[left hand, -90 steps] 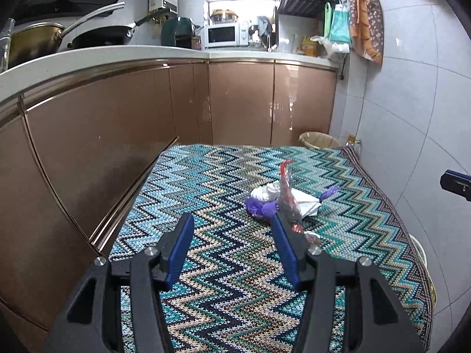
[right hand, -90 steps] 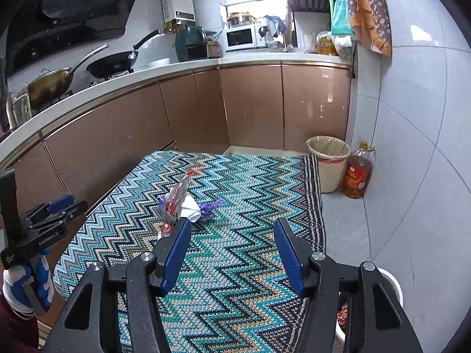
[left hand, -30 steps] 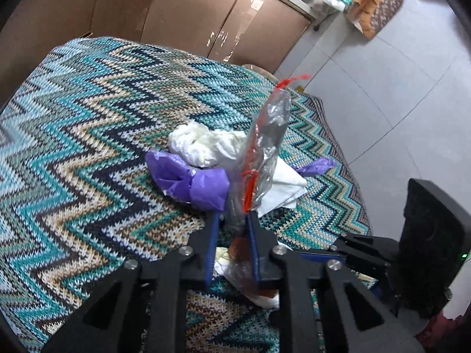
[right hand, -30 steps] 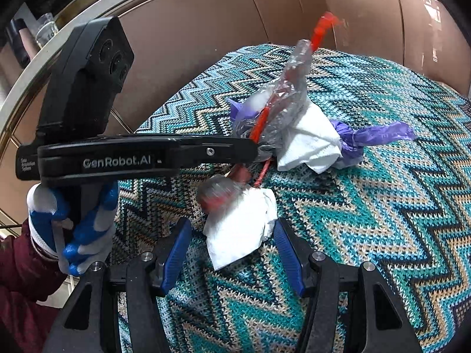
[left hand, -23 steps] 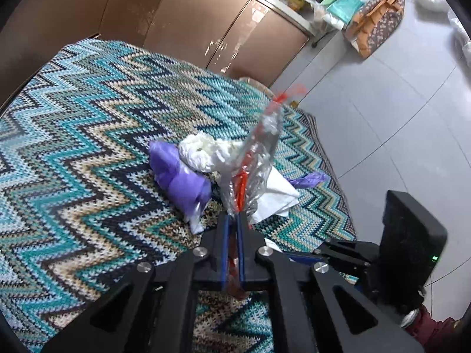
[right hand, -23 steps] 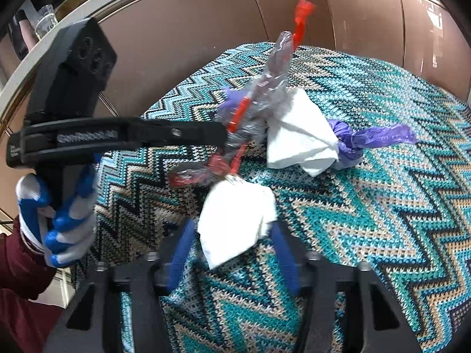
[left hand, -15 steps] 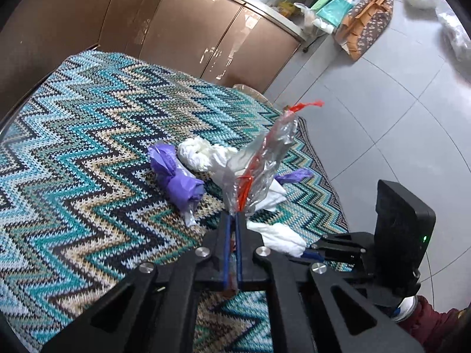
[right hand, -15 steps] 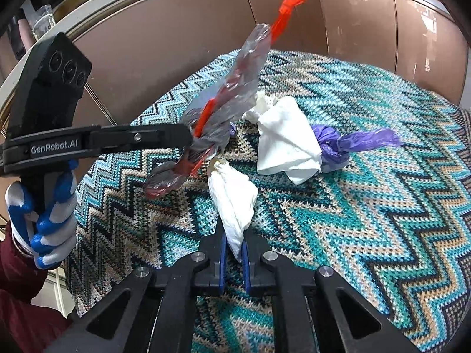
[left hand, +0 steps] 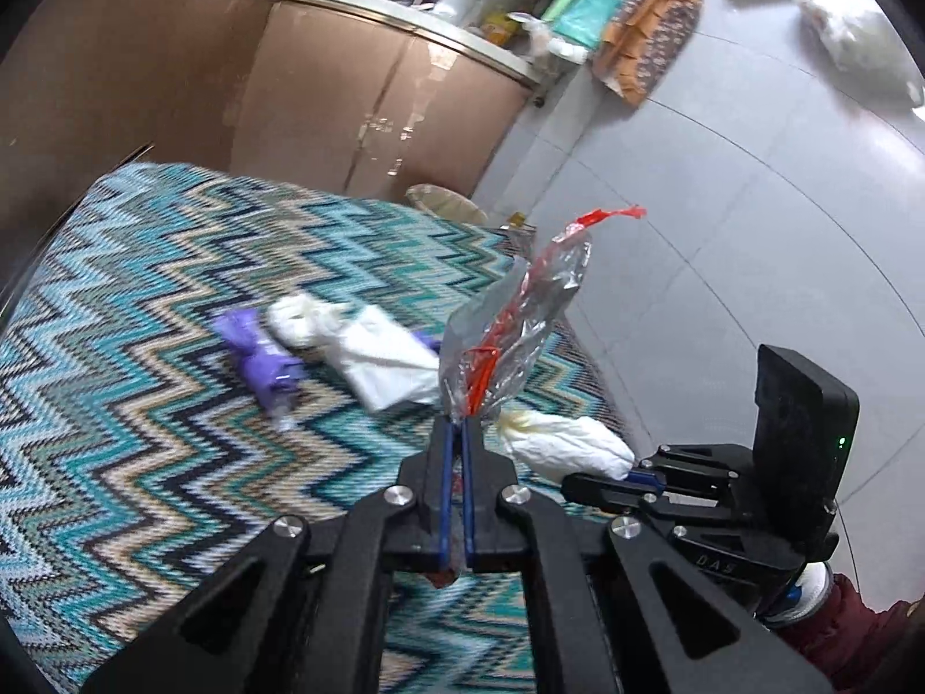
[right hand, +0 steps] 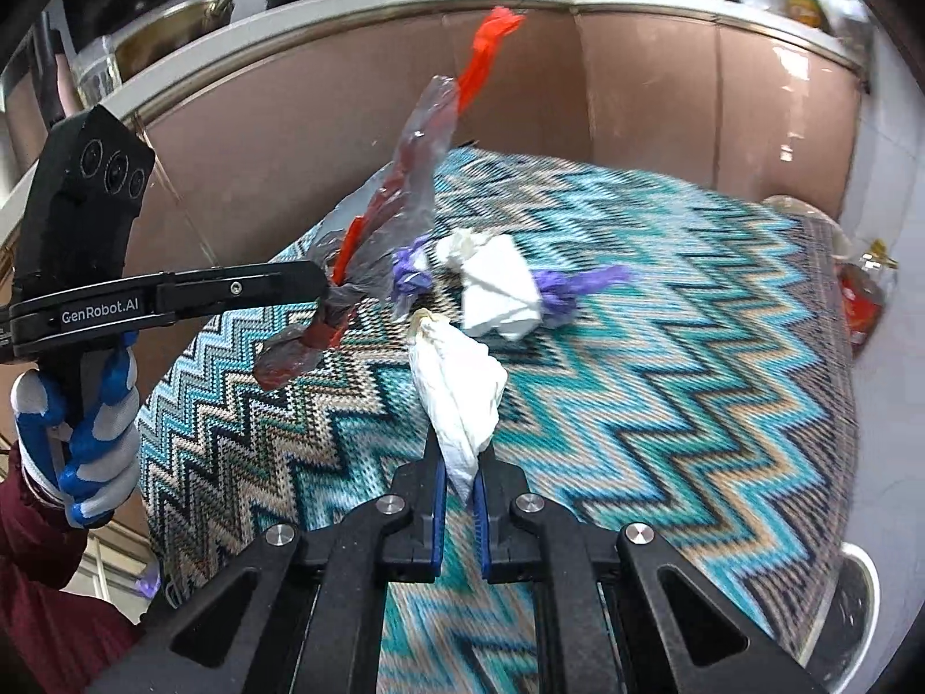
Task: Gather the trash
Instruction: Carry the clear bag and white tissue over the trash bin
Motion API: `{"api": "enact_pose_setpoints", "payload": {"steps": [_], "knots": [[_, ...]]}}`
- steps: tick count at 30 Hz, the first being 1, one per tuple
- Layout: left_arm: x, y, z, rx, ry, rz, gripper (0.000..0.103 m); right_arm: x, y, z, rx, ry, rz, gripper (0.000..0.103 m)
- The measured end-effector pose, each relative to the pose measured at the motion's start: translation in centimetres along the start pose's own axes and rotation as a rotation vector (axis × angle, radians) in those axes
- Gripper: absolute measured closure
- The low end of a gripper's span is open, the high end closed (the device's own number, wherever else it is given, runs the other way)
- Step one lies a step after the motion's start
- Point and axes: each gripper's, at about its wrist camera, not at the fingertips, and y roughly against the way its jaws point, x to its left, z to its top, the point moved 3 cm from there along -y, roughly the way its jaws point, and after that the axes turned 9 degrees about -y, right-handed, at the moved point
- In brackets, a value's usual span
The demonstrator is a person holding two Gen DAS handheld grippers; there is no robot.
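Left gripper [left hand: 454,434] pinches the wrapper [left hand: 511,324] low, so it stands clear of the rug [left hand: 144,405]; right gripper [right hand: 458,477] clamps a tissue [right hand: 459,387] likewise; both hang lifted, probably for the bin [left hand: 442,205]; purple scraps [left hand: 257,355] remain down.

We see our left gripper [left hand: 455,434] pinched on the bag [left hand: 511,312], which stands up from the fingers, above the rug [left hand: 144,416]. To its right our right gripper [right hand: 458,465] is closed on a tissue [right hand: 459,390], also off the rug. Beyond both, on the rug, lie a folded tissue [left hand: 384,367], a crumpled tissue [left hand: 295,318] touching its left end, and a wrapper [left hand: 257,355] just left of that. Cabinets [left hand: 324,98] stand behind the rug, a bin [left hand: 442,208] sits at its far right corner, and a bottle [right hand: 864,298] stands near the bin.
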Motion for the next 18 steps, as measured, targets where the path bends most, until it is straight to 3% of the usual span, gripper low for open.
{"api": "enact_pose_setpoints", "payload": {"steps": [6, 14, 18], "knots": [[-6.7, -2.7, 1.7, 0.045, -0.101, -0.071, 0.101, -4.9, 6.8, -2.3, -0.100, -0.095, -0.082, 0.095], [-18.7, -9.7, 3.8, 0.142, -0.288, -0.158, 0.101, -14.7, 15.3, -7.7, -0.224, -0.293, -0.234, 0.095], [-24.2, -14.6, 4.1, 0.203, -0.361, -0.193, 0.101, -19.4, 17.5, -10.5, -0.242, -0.387, -0.314, 0.095]]}}
